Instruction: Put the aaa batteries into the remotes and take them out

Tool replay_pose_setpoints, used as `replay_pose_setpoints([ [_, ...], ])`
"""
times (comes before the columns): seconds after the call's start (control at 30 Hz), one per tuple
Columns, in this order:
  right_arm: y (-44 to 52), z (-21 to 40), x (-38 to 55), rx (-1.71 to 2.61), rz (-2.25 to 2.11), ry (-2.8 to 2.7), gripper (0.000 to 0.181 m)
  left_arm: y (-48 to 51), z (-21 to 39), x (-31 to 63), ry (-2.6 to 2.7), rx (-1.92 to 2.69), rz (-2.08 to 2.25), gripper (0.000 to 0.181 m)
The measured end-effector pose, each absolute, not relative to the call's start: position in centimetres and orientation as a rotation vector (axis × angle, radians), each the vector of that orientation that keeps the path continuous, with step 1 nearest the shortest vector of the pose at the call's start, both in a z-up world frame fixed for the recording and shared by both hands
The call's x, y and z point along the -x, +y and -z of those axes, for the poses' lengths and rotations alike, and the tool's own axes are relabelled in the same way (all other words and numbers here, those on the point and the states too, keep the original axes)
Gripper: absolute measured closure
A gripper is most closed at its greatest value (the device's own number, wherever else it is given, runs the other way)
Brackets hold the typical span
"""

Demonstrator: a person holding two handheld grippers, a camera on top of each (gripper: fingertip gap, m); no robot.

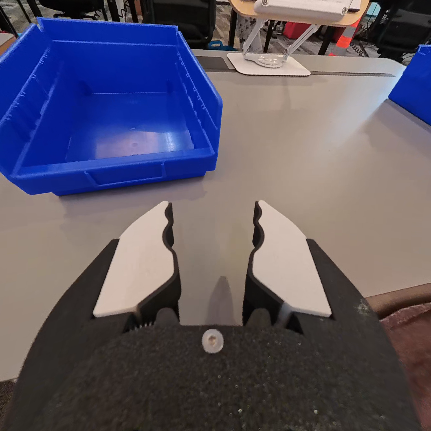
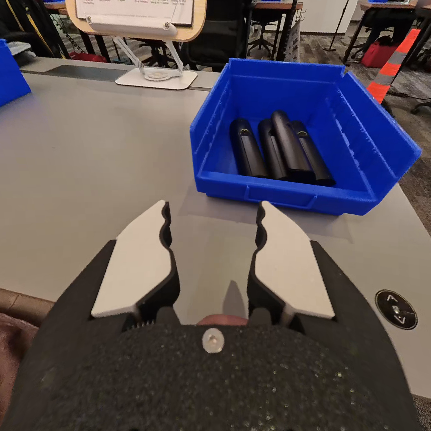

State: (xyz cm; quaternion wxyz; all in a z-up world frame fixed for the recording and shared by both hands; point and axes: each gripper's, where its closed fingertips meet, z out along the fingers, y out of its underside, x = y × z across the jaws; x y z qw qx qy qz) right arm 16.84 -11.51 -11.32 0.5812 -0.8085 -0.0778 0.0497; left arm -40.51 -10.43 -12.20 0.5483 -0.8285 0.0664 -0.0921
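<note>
Left wrist view: your left gripper (image 1: 213, 205) hovers low over the grey table (image 1: 303, 163), fingers spread and holding nothing, just short of the front lip of the blue bin (image 1: 112, 172) that lies ahead and to its left. That bin is bare inside; I judge it is kept clear as a drop-off or work area. A white stand (image 1: 268, 63) sits beyond the bin at the table's far edge, and a corner of a second blue bin (image 1: 412, 86) shows well to the bin's right. No batteries are visible in this view. Right wrist view: your right gripper (image 2: 213, 205) is likewise spread and empty, near the front wall of the blue bin (image 2: 279, 196) ahead and to its right. The remotes (image 2: 282, 149), black, lie inside that bin, side by side with one resting across two others, backs apparently upward. Stacked like that, the top one looks the easiest first pick. A round control button (image 2: 395, 309) sits in the table nearer you than the bin. Batteries cannot be seen here either; the task appears not yet begun.
</note>
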Motion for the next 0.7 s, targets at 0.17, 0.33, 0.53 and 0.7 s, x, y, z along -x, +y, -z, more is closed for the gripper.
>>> replay_pose_setpoints([
  [0.17, -12.1, 11.5, -16.9, 1.894, -0.109, -0.164, 0.111, -10.3, 10.8, 38.0, 0.199, 1.920, 0.289, 0.114],
  [0.33, -12.4, 10.7, -17.9, 1.876, -0.083, -0.138, 0.112, -9.2, 7.4, 17.3, 0.625, 1.836, 0.509, 0.099],
  [0.53, -12.2, 10.9, -19.9, 1.879, -0.021, -0.115, 0.112, -6.7, 11.7, -8.8, 0.814, 1.954, 0.759, 0.081],
  [0.7, -12.5, 11.4, -20.7, 1.886, -0.031, -0.080, 0.112, -1.8, 12.8, -14.4, 0.681, 1.973, 0.673, 0.089],
])
